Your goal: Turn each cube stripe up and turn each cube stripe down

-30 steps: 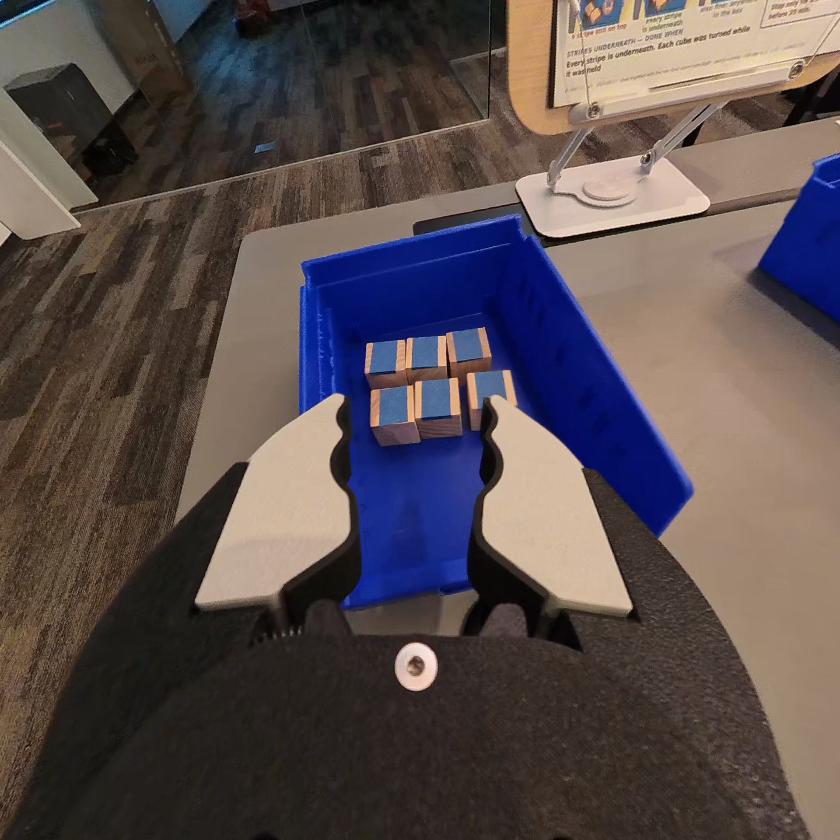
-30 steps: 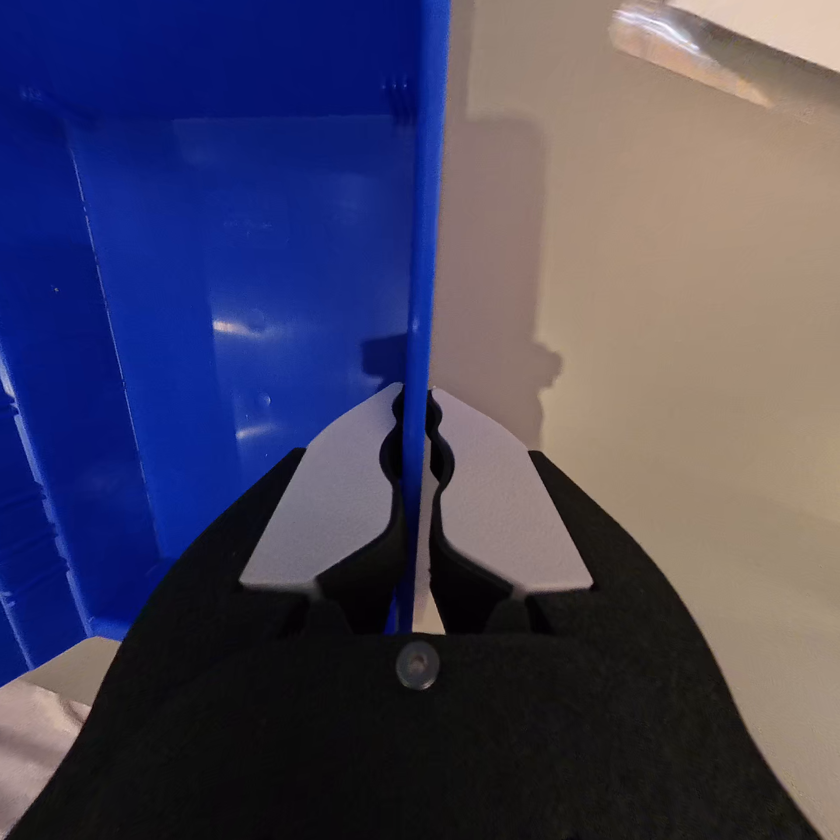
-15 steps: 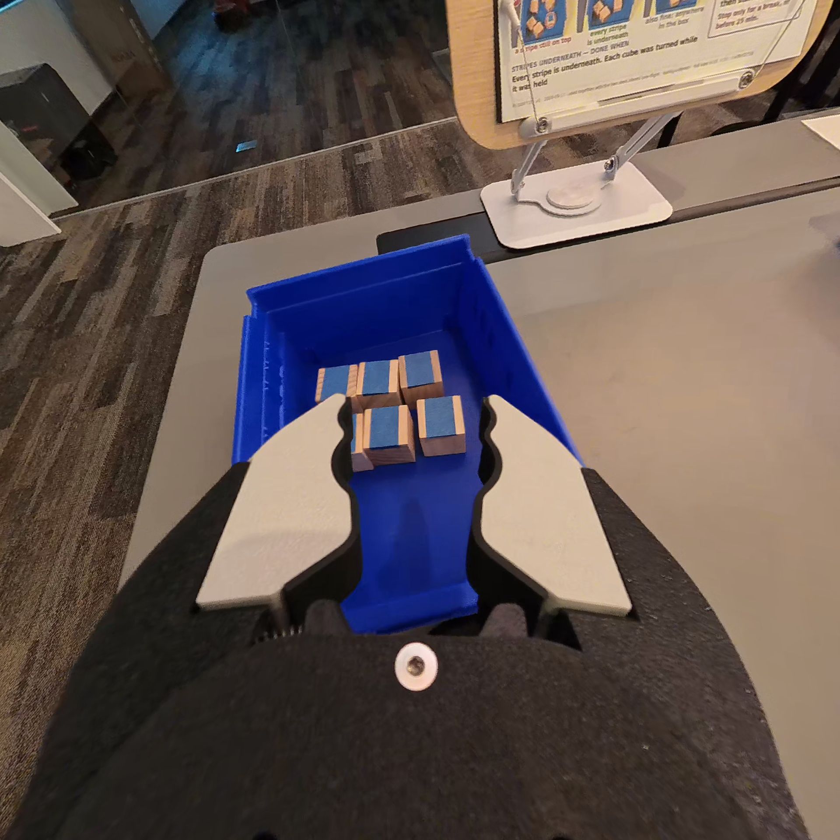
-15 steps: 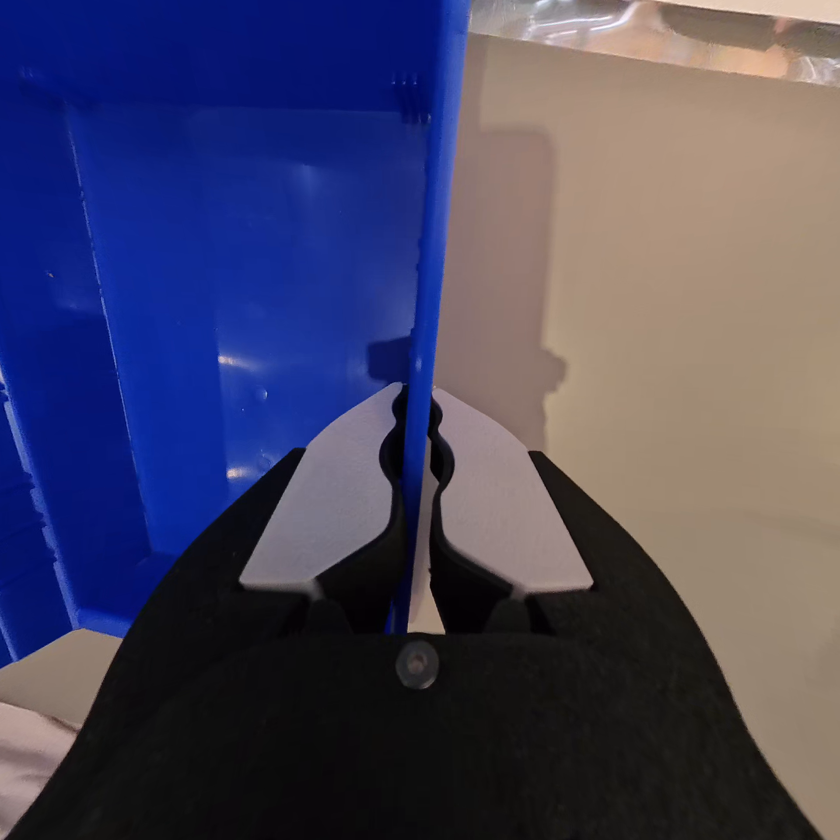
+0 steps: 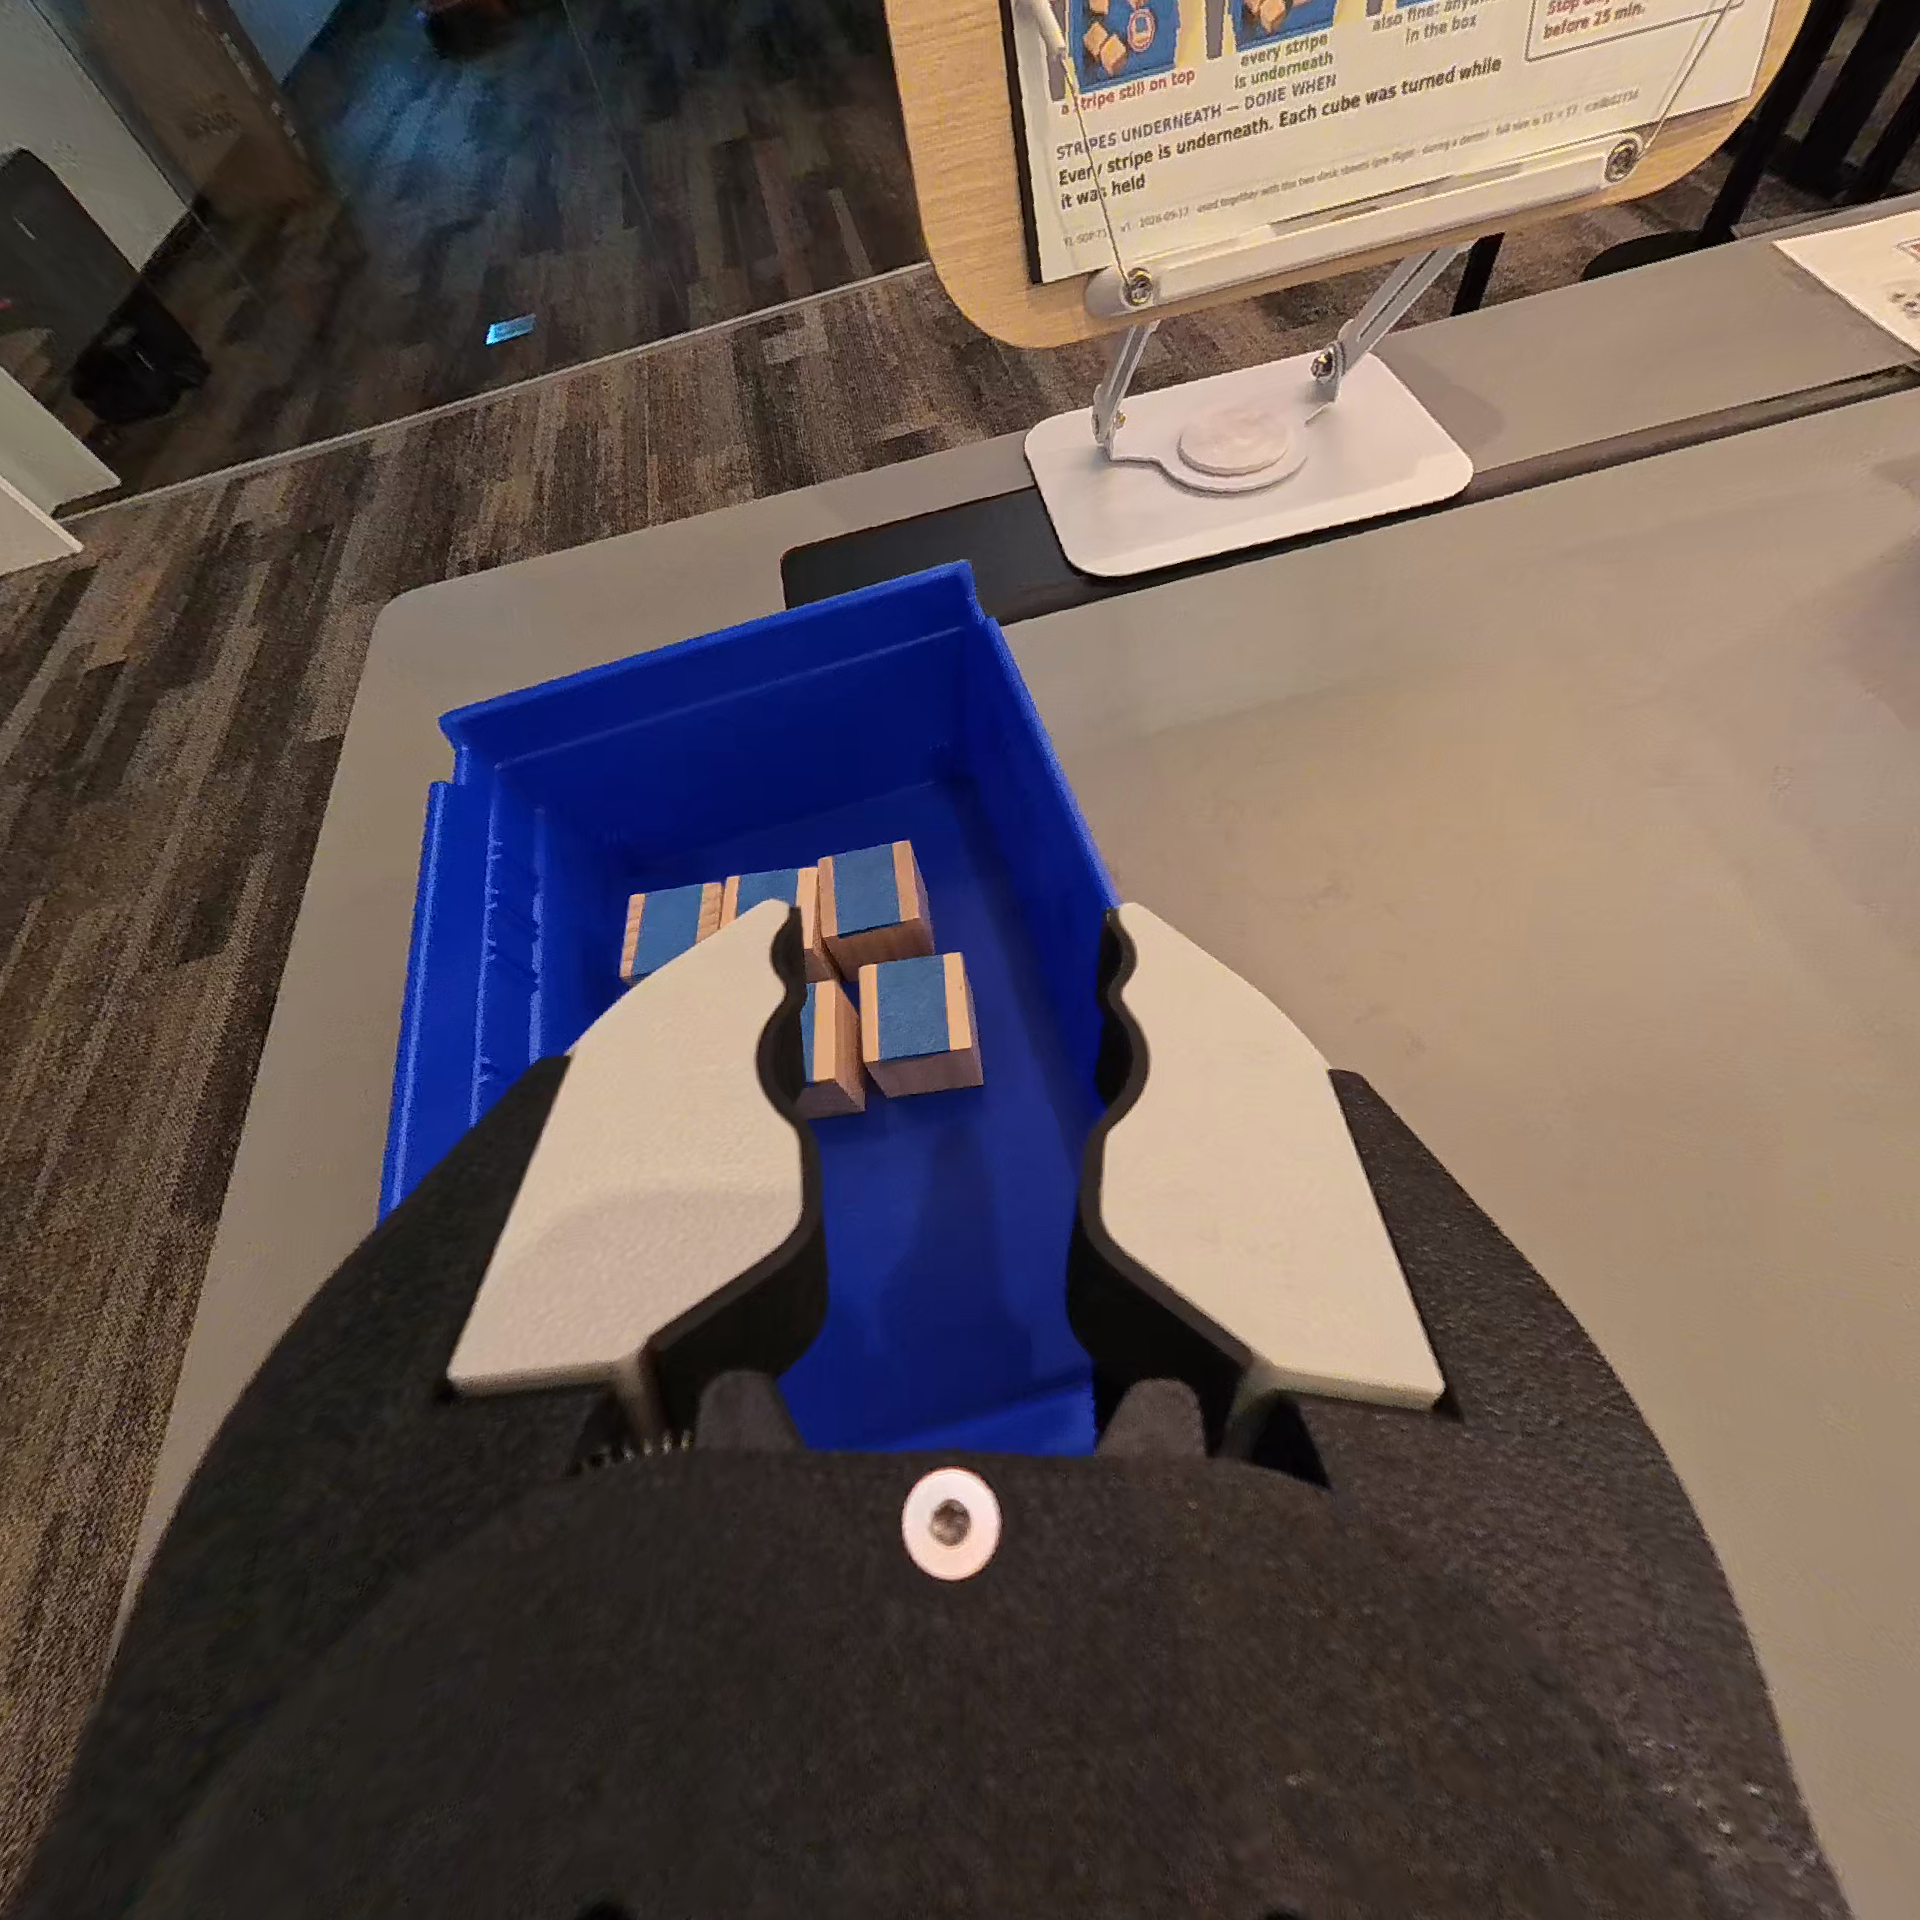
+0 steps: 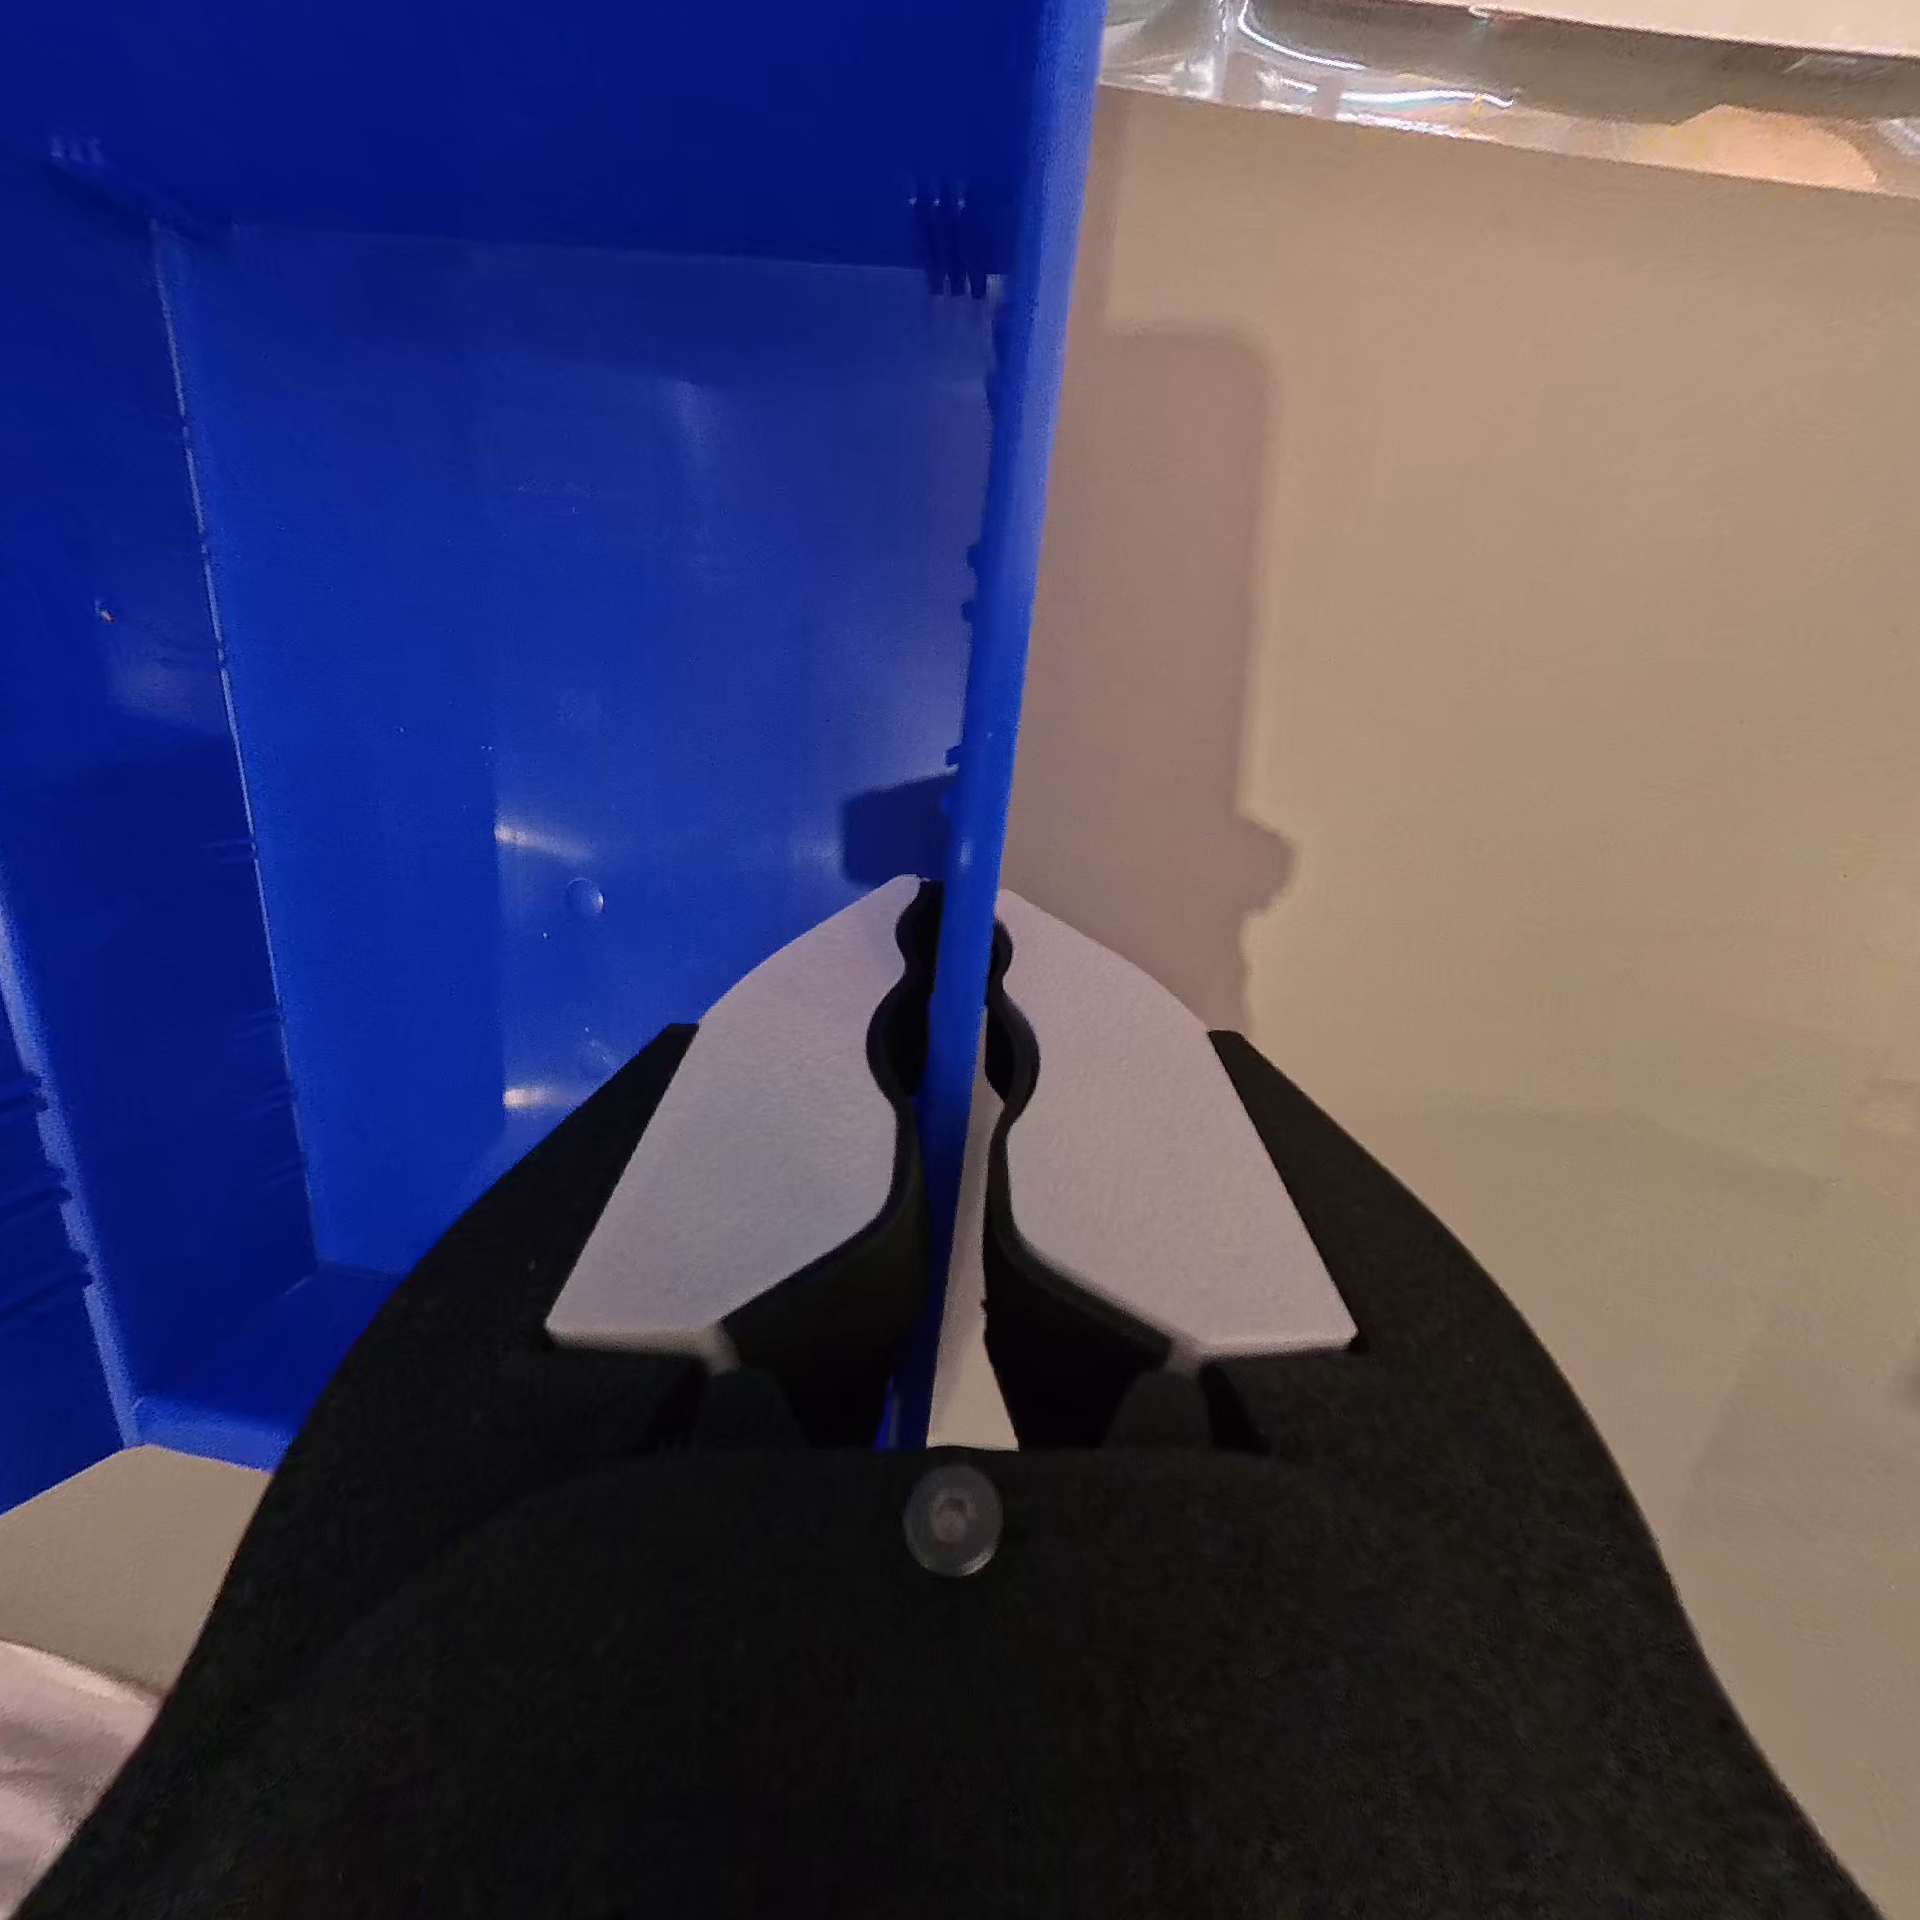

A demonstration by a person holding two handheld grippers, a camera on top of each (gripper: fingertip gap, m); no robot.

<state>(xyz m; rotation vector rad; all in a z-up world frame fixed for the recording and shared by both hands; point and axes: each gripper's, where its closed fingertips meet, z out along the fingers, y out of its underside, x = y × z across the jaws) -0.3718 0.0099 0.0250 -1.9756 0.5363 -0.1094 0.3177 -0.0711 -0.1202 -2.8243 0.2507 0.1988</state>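
The left tongs (image 5: 940, 971) hover over a blue plastic bin (image 5: 717, 727) with their jaws spread wide and nothing between them. The bin sits on the grey table (image 5: 1455, 935), near its left edge. Inside lie wooden cubes (image 5: 920, 1023) clustered toward the far half, each showing a blue stripe on its upper face (at least five are visible; the left finger (image 5: 665, 1143) covers part of the group). The nearest cube sits just beside a partly hidden one; three more line up behind them. Beyond the bin, a white stand (image 5: 1247, 457) carries a wood-backed instruction sheet (image 5: 1330, 94).

The right tongs (image 6: 956, 935) are clamped on the thin side wall of another blue bin (image 6: 520, 623), one finger inside the bin and one outside, over the pale table surface (image 6: 1507, 727). No cubes show in the part of this bin that is visible.
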